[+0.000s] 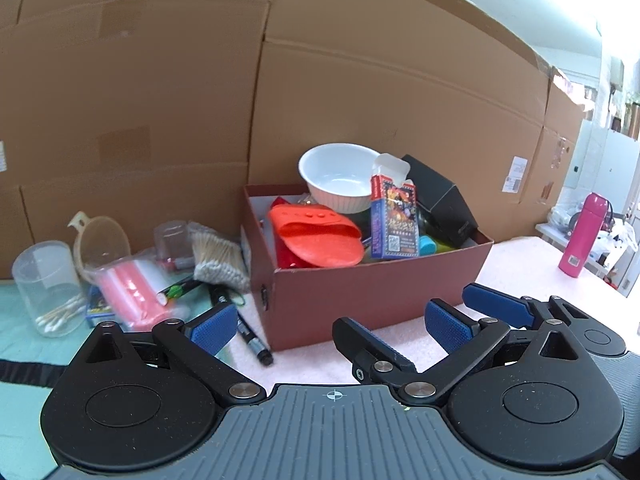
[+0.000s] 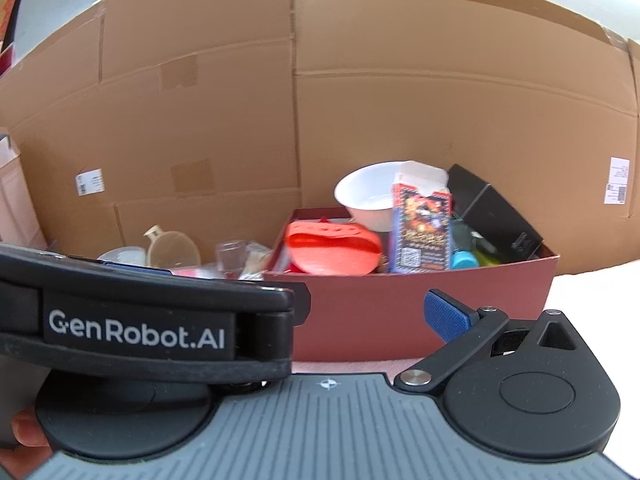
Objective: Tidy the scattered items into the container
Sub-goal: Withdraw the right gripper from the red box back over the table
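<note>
I am holding the left gripper low over the table, with its blue pads wide apart and nothing between them. Straight ahead of it the dark red cardboard box is standing, already quite full: a white ribbed bowl is leaning at the back, an orange silicone piece is lying at the left side, a card pack is standing upright in the middle, and a black box is tilting at the right side.

To the left of my left gripper, outside the box, some items are waiting on the table: a black marker just beside my left pad, a bundle of cotton swabs, a pink roll in a clear bag, a clear cup with some swabs inside, and a beige scoop.

The right gripper is sitting just to the right of the left one, with its fingers spread and holding nothing. In its own view the left device is covering its left finger, and only the right blue pad is showing, close before the front wall of the box. Far to the right a pink bottle is standing.
</note>
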Available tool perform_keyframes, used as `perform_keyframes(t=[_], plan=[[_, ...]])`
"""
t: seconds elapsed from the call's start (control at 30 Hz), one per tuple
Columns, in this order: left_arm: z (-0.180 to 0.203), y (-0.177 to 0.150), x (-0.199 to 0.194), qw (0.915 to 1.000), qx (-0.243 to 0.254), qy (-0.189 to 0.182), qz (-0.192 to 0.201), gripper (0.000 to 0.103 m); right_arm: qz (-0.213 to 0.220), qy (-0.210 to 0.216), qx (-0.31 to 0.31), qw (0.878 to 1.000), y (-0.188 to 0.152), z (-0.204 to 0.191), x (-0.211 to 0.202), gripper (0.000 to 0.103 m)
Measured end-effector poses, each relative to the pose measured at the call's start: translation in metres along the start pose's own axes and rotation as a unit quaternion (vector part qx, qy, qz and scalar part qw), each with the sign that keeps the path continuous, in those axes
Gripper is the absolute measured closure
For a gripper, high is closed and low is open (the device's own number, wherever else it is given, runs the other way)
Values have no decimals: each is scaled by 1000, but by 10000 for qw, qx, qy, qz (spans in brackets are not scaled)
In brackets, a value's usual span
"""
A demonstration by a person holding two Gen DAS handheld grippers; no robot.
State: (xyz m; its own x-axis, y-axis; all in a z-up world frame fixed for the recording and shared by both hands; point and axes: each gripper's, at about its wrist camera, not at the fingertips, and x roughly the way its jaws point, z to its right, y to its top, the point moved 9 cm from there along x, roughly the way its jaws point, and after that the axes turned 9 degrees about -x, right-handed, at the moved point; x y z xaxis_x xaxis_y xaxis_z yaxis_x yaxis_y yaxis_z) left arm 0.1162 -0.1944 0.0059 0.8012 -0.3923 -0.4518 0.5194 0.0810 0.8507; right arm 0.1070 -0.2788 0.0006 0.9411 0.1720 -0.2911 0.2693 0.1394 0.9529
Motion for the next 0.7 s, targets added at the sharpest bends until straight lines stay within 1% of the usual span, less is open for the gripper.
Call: perform_keyframes(t=[0.27,0.47,0.7], plan=[[-37,-18,-24,9997,-233,91,-87,0,-153,277,-146,9994,-11,-42,-5,0],[-63,-25,-38,9992,-367,151,-95,0,-228,503,-293,9980,-16,-72,-4,0],[-99,-28,-40,9977,-611,241,-168,0,-344,710,-403,9961,-19,-101,7,0]])
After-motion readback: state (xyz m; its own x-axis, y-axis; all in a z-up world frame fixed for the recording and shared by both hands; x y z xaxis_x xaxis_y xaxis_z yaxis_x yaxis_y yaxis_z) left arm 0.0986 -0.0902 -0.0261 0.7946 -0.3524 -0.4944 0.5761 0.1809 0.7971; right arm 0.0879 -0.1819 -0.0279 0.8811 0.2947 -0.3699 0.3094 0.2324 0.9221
